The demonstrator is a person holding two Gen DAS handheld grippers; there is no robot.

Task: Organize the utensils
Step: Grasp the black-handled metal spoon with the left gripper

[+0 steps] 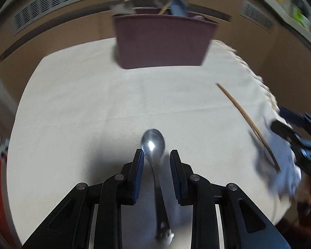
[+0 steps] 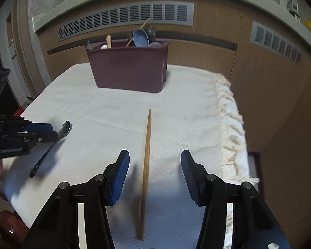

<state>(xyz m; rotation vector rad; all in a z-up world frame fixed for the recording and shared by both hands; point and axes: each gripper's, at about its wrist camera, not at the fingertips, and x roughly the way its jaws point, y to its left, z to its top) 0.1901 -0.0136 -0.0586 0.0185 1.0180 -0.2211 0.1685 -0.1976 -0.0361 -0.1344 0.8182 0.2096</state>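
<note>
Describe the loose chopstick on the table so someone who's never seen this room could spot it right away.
Start at the maroon utensil caddy at the far end of the white tablecloth. Nearer the camera, a thin wooden chopstick lies flat, between the right gripper's open jaws. Unlike the metal spoon to its left, it is plain, straight wood.

Right gripper (image 2: 154, 166) is hanging over the white cloth (image 2: 105, 108) with its jaws apart, and a wooden chopstick (image 2: 146, 166) lies between them, neither pad touching it. Off to the left there's the left gripper (image 2: 41, 132) just beside a metal spoon (image 2: 58, 139). Maroon utensil bin (image 2: 128, 70) sits at the back.
</note>
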